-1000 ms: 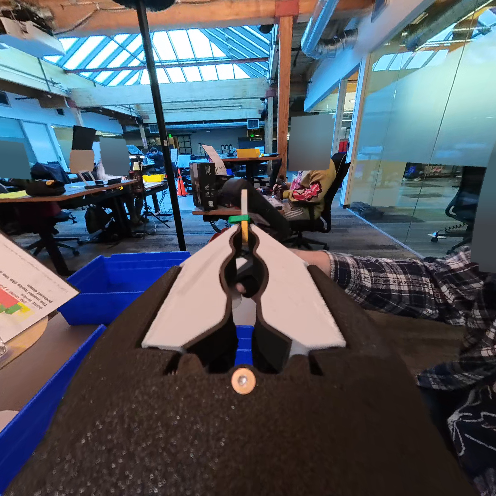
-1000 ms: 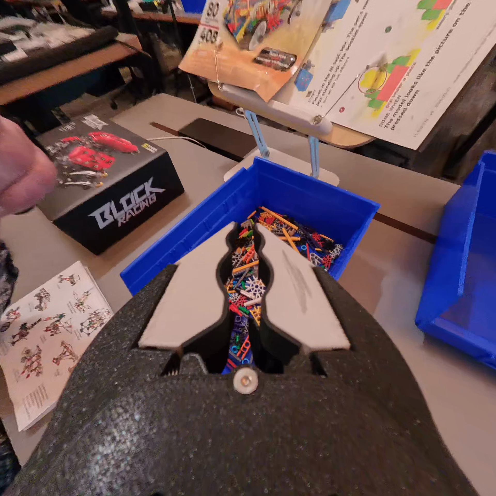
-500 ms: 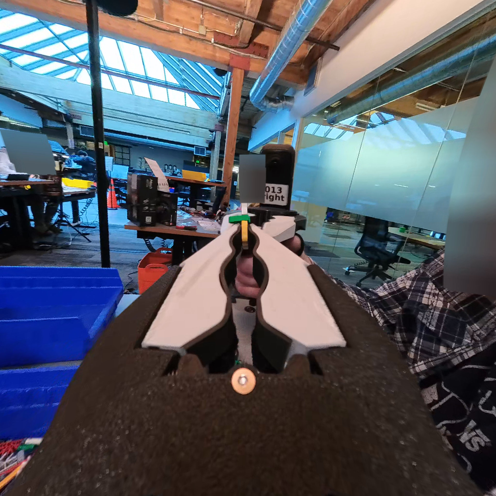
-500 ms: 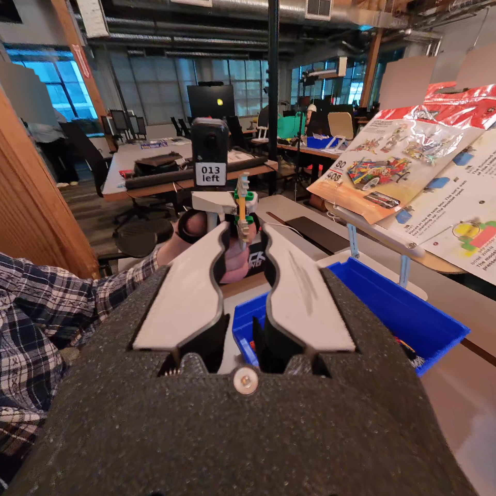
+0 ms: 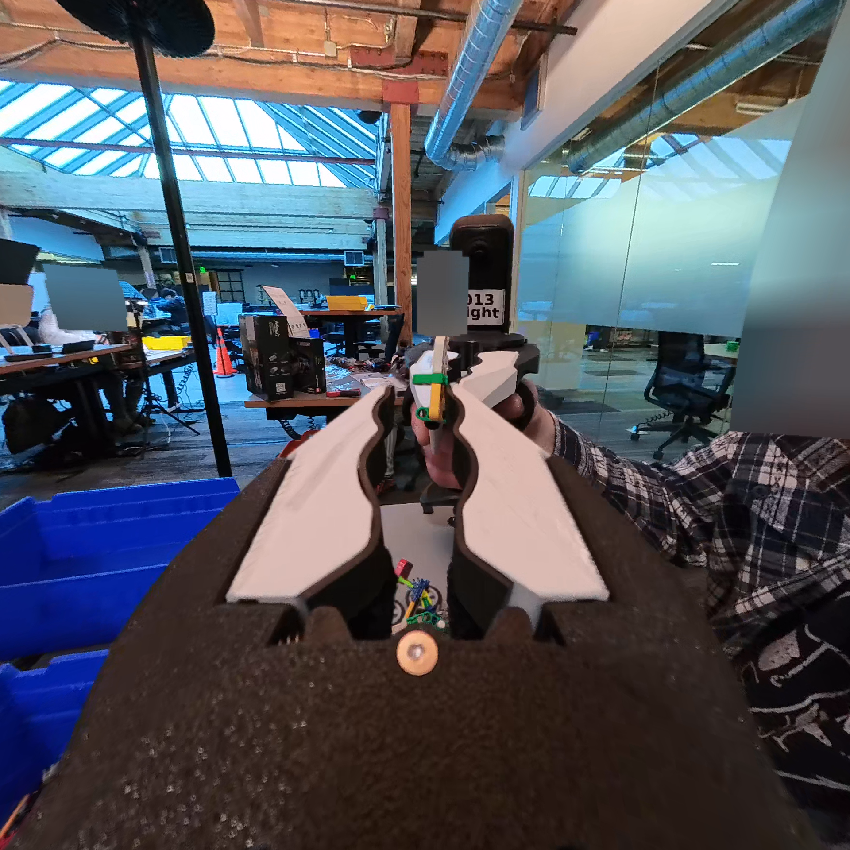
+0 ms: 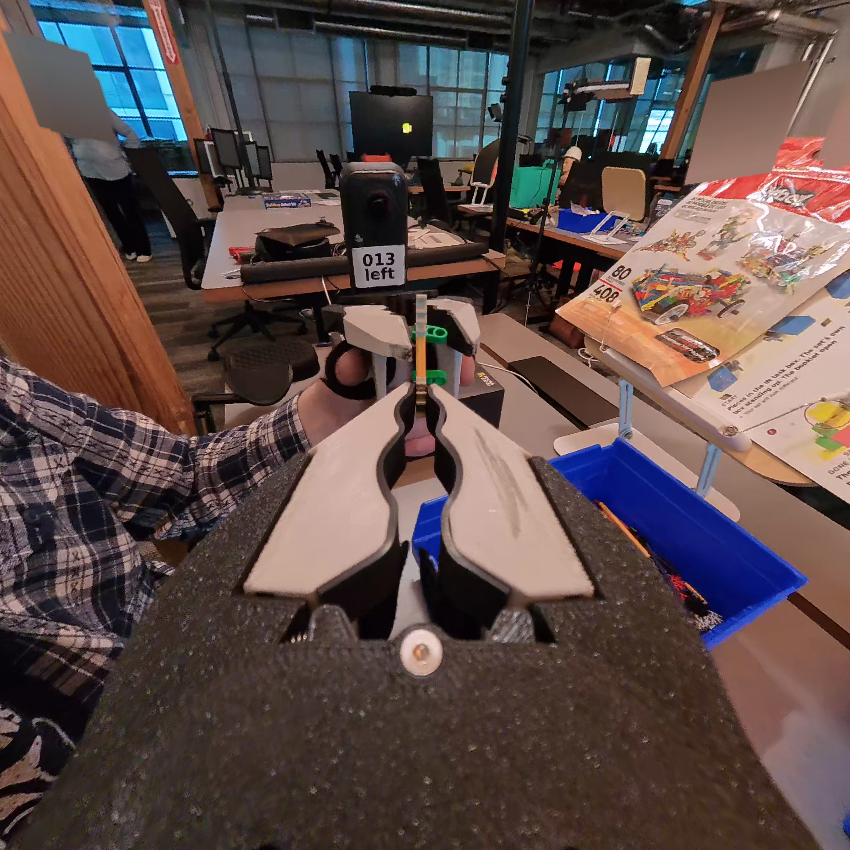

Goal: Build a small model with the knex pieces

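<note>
Left gripper (image 5: pixel 421 404): we see its white fingers standing apart at the tips, with the small assembly in the gap between them; we cannot tell whether either finger touches it.
Right gripper (image 6: pixel 421 398): we see its fingers drawn close together, pinching the lower end of the assembly.
Assembly (image 6: pixel 421 354): we make out an upright yellow rod with a pale piece at the top and two green connectors across it, held up in the air between the two grippers, which face each other.
Assembly from the left wrist view (image 5: pixel 432 391): we see the same yellow and green piece just past the left fingertips, in front of the right gripper's white fingers.
Hands: we see a hand (image 6: pixel 349 395) in a plaid sleeve on the far gripper's handle in the right wrist view, and another hand (image 5: pixel 460 441) on the far gripper in the left wrist view.
Loose pieces (image 5: pixel 416 598): we see a few coloured parts lying on a white sheet below the left gripper.
Blue bin (image 6: pixel 690 519): we see it on the table just right of the right gripper, with coloured rods inside.
Second blue bin (image 5: pixel 92 552): we see it to the left of the left gripper.
Instruction sheets on a stand (image 6: pixel 717 299): we see them behind the first bin, tilted up.
</note>
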Tool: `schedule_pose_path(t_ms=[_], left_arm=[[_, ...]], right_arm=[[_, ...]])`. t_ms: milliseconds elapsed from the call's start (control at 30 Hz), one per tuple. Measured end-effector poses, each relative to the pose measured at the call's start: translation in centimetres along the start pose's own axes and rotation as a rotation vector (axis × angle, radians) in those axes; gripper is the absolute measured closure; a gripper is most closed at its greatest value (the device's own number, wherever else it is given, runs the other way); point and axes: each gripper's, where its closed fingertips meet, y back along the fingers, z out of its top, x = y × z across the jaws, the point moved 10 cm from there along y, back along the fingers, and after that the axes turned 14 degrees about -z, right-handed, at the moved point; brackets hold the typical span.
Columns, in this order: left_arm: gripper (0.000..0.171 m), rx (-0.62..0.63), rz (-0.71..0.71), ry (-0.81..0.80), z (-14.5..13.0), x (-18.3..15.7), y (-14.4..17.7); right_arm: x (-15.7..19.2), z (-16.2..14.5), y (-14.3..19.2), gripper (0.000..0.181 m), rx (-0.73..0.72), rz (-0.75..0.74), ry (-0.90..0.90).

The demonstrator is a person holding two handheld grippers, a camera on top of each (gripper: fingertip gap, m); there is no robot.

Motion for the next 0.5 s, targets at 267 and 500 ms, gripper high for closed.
schedule_pose_path(t_ms=[267,500], left_arm=[[0.137,-0.013,-0.042,0.000,0.4,-0.4,0.4],[0.159,0.120,-0.017,-0.066,0.0,-0.9,-0.7]], right_arm=[[0.3,-0.2,0.3,0.178,0.037,0.002,0.008],[0.8,-0.2,0.2,0.178,0.113,-0.004,0.078]])
